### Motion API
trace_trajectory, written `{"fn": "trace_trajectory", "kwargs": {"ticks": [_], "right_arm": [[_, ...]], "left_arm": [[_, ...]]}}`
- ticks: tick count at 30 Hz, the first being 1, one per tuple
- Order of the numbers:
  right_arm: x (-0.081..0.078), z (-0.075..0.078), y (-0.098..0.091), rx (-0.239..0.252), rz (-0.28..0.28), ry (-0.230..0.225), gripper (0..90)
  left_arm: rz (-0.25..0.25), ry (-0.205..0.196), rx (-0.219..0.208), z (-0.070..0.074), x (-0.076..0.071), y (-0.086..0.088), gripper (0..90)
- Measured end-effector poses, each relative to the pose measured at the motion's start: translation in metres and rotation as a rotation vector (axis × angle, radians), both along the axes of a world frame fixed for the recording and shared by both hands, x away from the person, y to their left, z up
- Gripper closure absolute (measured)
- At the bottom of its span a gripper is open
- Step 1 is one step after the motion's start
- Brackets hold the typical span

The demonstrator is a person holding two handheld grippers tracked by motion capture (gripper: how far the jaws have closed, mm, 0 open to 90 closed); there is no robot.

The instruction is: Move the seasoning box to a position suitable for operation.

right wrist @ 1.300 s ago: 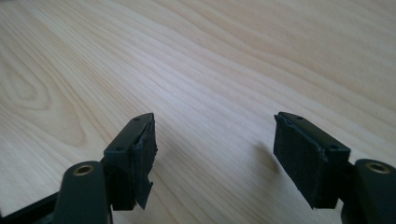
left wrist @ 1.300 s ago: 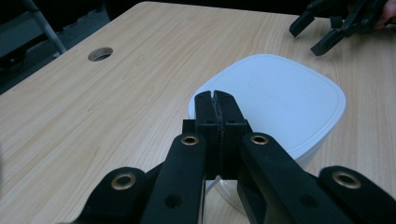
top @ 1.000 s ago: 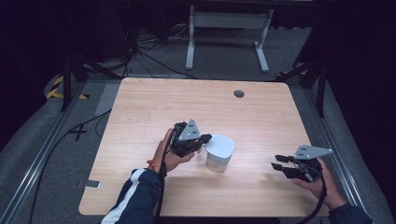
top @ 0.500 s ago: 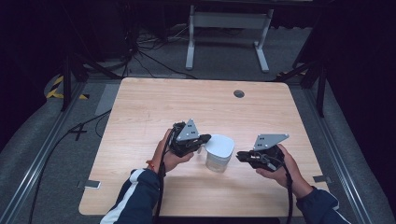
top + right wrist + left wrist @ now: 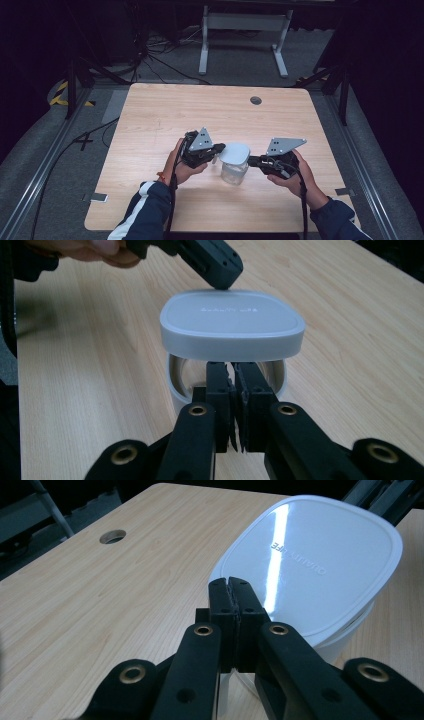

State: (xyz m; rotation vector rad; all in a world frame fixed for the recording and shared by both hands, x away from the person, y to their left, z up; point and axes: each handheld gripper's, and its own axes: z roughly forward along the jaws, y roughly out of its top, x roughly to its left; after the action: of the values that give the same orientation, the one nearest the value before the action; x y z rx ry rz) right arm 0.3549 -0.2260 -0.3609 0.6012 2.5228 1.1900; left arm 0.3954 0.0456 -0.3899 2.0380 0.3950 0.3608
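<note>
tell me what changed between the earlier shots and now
The right gripper came in from the table's right edge to the right side of the container, and its jaws have just been closing; they now stand shut with nothing between them, tips at the container under its lid. The left gripper stayed shut at the lid's left edge. The container did not move.

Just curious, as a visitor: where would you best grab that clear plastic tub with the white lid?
Probably the white rounded-square lid, by its overhanging rim, from the side. The rim juts past the clear plastic tub below, giving thin jaws an edge; its flat top offers no hold.
</note>
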Motion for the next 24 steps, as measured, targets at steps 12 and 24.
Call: {"fn": "trace_trajectory", "kwargs": {"ticks": [12, 24], "right_arm": [[0.002, 0.006, 0.006, 0.023, 0.024, -0.027, 86.0], [0.005, 0.013, 0.009, 0.063, 0.028, -0.067, 88.3]], "left_arm": [[0.075, -0.029, 0.11, -0.002, -0.015, 0.03, 83.0], [0.253, 0.101, 0.194, -0.048, -0.042, 0.113, 75.9]]}}
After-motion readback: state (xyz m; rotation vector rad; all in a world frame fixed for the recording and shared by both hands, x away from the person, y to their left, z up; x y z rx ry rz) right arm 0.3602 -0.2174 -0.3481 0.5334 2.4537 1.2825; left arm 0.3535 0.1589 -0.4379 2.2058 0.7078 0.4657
